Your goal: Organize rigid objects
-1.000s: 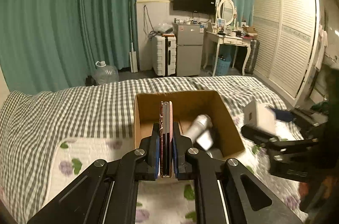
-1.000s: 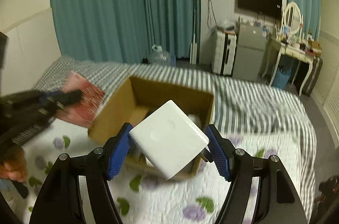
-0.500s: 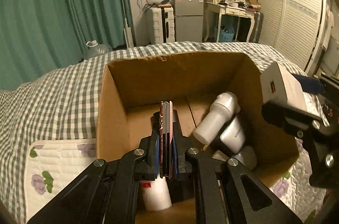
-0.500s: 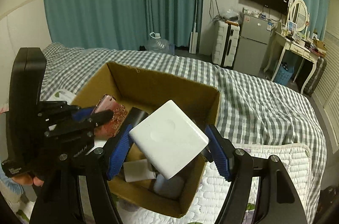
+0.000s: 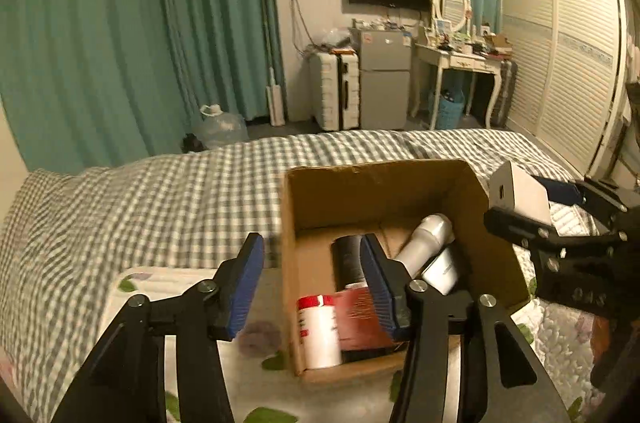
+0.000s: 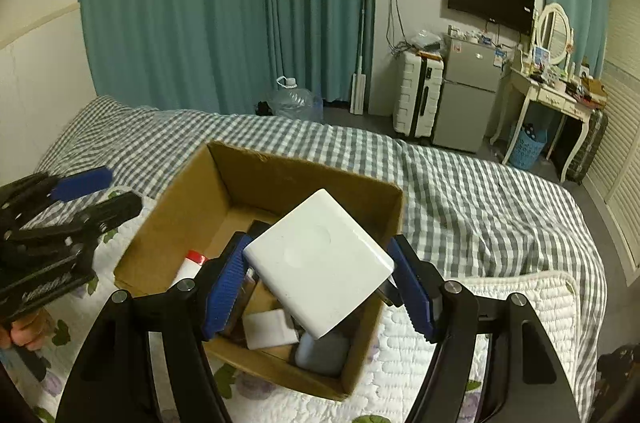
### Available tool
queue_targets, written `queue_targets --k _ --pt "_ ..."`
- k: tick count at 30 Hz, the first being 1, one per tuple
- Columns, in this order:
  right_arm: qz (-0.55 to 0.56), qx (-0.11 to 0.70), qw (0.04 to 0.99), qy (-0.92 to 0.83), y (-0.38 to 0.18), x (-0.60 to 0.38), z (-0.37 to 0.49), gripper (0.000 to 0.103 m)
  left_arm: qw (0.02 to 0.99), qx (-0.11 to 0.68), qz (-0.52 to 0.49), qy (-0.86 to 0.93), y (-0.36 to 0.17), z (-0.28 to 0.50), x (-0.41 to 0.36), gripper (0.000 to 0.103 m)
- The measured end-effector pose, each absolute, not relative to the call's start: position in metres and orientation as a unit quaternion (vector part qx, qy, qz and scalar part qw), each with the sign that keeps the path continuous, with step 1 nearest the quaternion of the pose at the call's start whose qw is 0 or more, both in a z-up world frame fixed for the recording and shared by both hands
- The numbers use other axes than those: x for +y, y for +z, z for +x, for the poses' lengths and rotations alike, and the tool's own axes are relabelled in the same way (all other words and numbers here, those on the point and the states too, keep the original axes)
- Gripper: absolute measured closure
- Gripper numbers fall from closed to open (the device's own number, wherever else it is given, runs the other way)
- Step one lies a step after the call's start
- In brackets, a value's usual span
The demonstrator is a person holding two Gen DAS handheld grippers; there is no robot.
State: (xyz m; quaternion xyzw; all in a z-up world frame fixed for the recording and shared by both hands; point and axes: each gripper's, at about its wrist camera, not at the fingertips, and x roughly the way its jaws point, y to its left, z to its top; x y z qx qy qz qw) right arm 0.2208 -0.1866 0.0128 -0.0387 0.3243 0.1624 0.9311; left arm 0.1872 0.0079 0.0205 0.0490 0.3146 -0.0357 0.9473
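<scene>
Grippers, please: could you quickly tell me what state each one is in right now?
Left gripper: open, jaws have just been opening, nothing between them.
Right gripper: shut on the white square block.

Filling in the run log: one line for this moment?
left gripper: open, jaws just opened, empty | right gripper: shut on white block over cardboard box
</scene>
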Motion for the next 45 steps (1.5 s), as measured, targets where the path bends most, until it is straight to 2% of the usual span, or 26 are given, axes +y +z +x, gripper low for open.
queue_targets --k 13,15,16,17,22,27,30,34,36,39,41,45 --pt "-0.075 0.349 0.918 0.173 -0.036 -0.135 0.29 0.033 0.937 0.348 0.034 -0.024 -0.022 0.217 0.025 0.047" --pt "-0.078 0.337 0.923 0.17 -0.034 -0.135 0.293 0.027 0.936 0.35 0.029 -0.021 -0.028 0.222 0.025 0.047" --pt "-0.08 0.329 0.927 0.164 -0.032 -0.136 0.293 0.018 0.936 0.351 0.025 -0.023 -0.029 0.224 0.026 0.047" --pt "-0.078 0.324 0.929 0.16 -0.029 -0.137 0.293 0.016 0.935 0.352 0.02 -0.024 -0.031 0.225 0.027 0.047" --pt "-0.033 0.314 0.936 0.155 -0.008 -0.156 0.282 0.016 0.937 0.349 0.023 -0.021 -0.027 0.219 0.025 0.047" --pt "-0.021 0.288 0.946 0.145 0.026 -0.175 0.239 0.016 0.949 0.314 0.024 -0.015 0.004 0.187 0.015 0.047" --pt "-0.014 0.261 0.956 0.134 0.052 -0.188 0.203 0.016 0.962 0.271 0.028 -0.013 0.033 0.159 0.01 0.041" --pt "-0.003 0.216 0.968 0.125 0.082 -0.209 0.145 0.008 0.979 0.203 0.011 -0.027 0.078 0.11 0.006 0.036" --pt "-0.001 0.199 0.973 0.117 0.094 -0.217 0.118 0.008 0.985 0.168 0.019 -0.031 0.101 0.083 0.002 0.035" --pt "0.003 0.179 0.978 0.107 0.113 -0.227 0.083 0.006 0.989 0.138 0.028 -0.035 0.121 0.054 -0.003 0.032" --pt "0.005 0.17 0.98 0.102 0.123 -0.23 0.067 0.0 0.991 0.124 0.035 -0.038 0.133 0.034 -0.007 0.03" --pt "-0.008 0.162 0.982 0.092 0.136 -0.225 0.037 0.0 0.993 0.104 0.044 -0.027 0.144 0.007 -0.01 0.03"
